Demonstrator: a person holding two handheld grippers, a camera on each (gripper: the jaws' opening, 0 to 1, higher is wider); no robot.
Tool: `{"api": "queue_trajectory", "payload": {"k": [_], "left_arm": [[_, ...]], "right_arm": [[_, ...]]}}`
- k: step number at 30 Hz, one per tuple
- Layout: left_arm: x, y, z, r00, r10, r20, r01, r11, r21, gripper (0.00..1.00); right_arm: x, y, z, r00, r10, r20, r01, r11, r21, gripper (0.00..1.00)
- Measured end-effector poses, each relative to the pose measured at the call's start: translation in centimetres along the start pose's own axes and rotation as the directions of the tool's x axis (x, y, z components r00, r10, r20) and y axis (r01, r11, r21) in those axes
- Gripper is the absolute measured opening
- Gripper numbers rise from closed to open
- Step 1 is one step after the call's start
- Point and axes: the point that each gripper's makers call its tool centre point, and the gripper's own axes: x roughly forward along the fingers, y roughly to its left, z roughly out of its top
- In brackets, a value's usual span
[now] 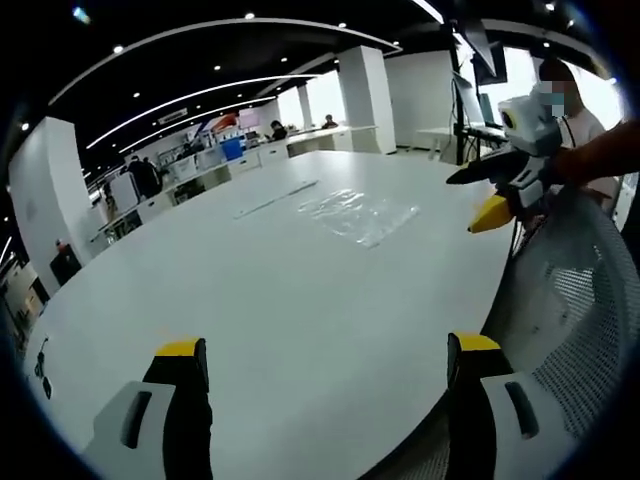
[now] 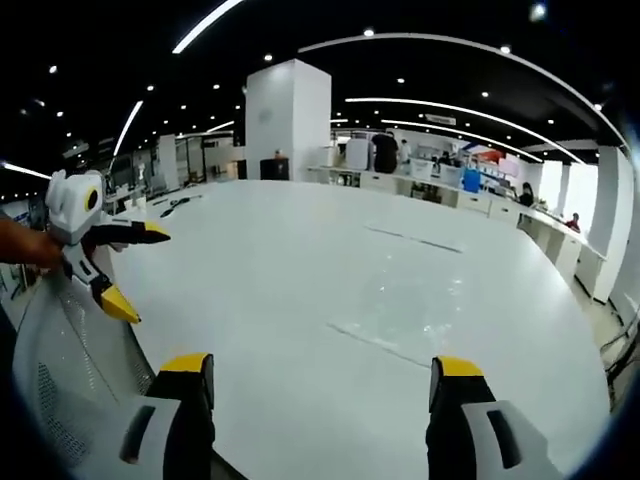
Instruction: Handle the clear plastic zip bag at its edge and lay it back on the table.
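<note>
The clear plastic zip bag (image 1: 358, 212) lies flat on the white table (image 1: 260, 300), well beyond my left gripper (image 1: 327, 350), whose yellow-tipped jaws stand wide apart with nothing between them. My right gripper (image 1: 479, 194) comes in from the right, just off the bag's right edge, jaws parted and held by a hand. In the right gripper view the bag (image 2: 390, 300) is only a faint sheen with a pale near edge, ahead of my open right gripper (image 2: 322, 368). The left gripper (image 2: 138, 270) shows at the left, open.
A white mesh chair back (image 1: 575, 300) stands against the table's right edge and reappears as the chair (image 2: 60, 380). A thin pale strip (image 1: 275, 200) lies on the table past the bag. A person (image 1: 580, 125) stands at the right. White pillars (image 2: 288, 120) and desks lie beyond.
</note>
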Motion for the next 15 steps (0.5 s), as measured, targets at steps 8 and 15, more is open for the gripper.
{"api": "queue_trajectory", "payload": {"k": [8, 15], "left_arm": [[0.6, -0.6, 0.7, 0.999, -0.040, -0.002, 0.040, 0.999, 0.003, 0.99], [0.8, -0.7, 0.3, 0.997, -0.072, -0.019, 0.071, 0.997, -0.010, 0.99]], "right_arm": [[0.1, -0.9, 0.6, 1.000, 0.007, -0.006, -0.008, 1.000, -0.028, 0.88], [0.5, -1.8, 0.7, 1.000, 0.019, -0.021, -0.020, 0.999, -0.049, 0.87]]}}
